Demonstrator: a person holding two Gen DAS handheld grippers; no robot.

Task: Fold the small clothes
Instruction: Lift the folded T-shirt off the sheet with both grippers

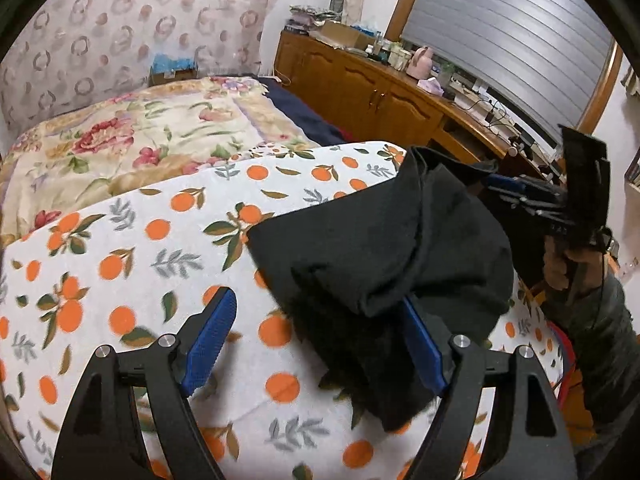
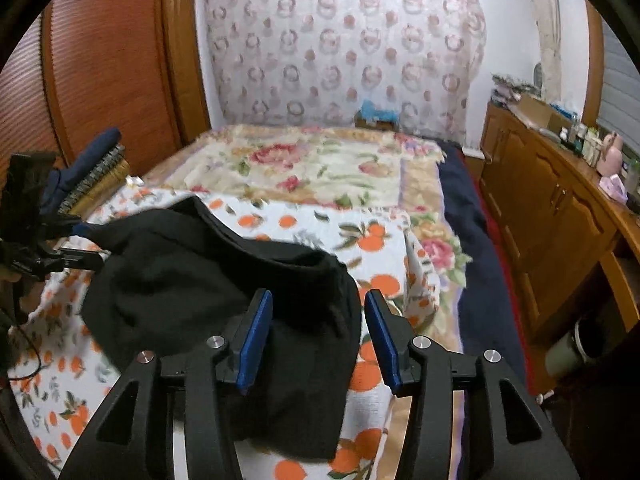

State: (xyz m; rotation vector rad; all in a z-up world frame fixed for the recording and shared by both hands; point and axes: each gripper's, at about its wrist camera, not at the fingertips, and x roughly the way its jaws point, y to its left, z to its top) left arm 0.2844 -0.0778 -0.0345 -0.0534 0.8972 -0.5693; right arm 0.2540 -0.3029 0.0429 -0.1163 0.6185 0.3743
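Black and soft, the garment (image 1: 384,248) lies bunched on the orange-print cloth (image 1: 120,240) that covers the near part of the bed, its folds heaped toward the right in the left wrist view and toward the left in the right wrist view (image 2: 208,292).

My left gripper (image 1: 316,336) stands wide apart. Its left pad hangs over bare orange-print cloth, and the right pad sits at the edge of the black fabric, which drapes over its tip. A flap of the garment lies between the two pads, but they do not press on it from both sides, so I have no hold there.

My right gripper (image 2: 318,336) is parted about halfway. The garment's near corner lies between the blue pads, with its edge against the left pad and a gap of orange-print cloth showing before the right pad. Nothing is pinched.

In the left wrist view I see the right gripper (image 1: 516,196) from the side, beyond the garment, with the hand (image 1: 576,264) that holds it and a dark sleeve below.

Beyond the orange print lies a floral blanket (image 2: 304,168), then a dark blue sheet (image 2: 468,216) along the bed's edge. A wooden cabinet (image 2: 548,208) with small clutter on top runs along the wall, and a patterned curtain (image 2: 340,48) hangs behind the bed.
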